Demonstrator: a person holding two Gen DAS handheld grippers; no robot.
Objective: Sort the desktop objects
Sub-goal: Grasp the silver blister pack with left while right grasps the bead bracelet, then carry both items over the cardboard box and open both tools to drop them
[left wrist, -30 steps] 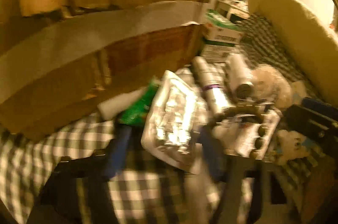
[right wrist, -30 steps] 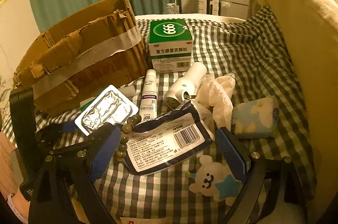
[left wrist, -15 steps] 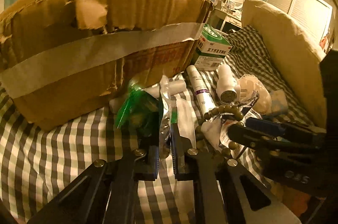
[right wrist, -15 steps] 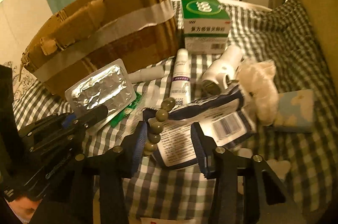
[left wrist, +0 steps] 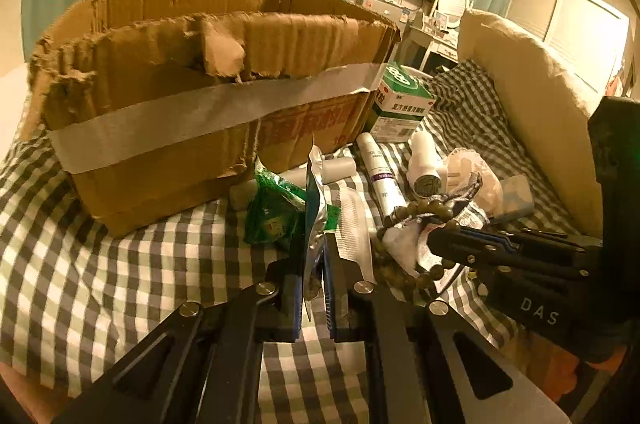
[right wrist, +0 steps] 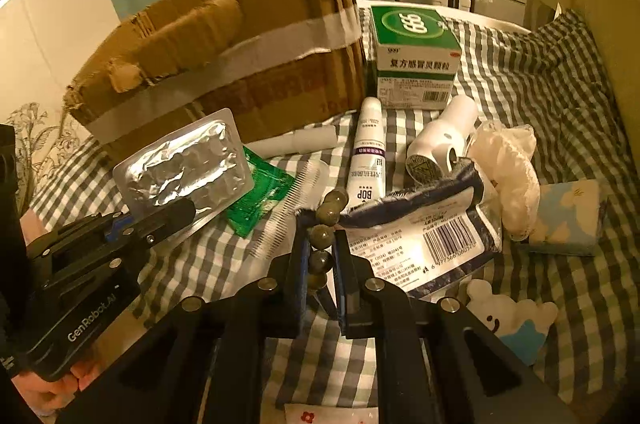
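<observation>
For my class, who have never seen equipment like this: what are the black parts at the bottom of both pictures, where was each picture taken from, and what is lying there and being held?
There is no robot. A person holds a two-finger claw in each hand, and a camera on each looks along its fingers.

Left-hand view: the left claw is shut on a foil blister pack, seen edge-on.

Right-hand view: the right claw is shut on a bead bracelet.

On the checked cloth lie a torn cardboard box, a green medicine box, a white tube, a comb, a green sachet and a barcoded packet.
</observation>
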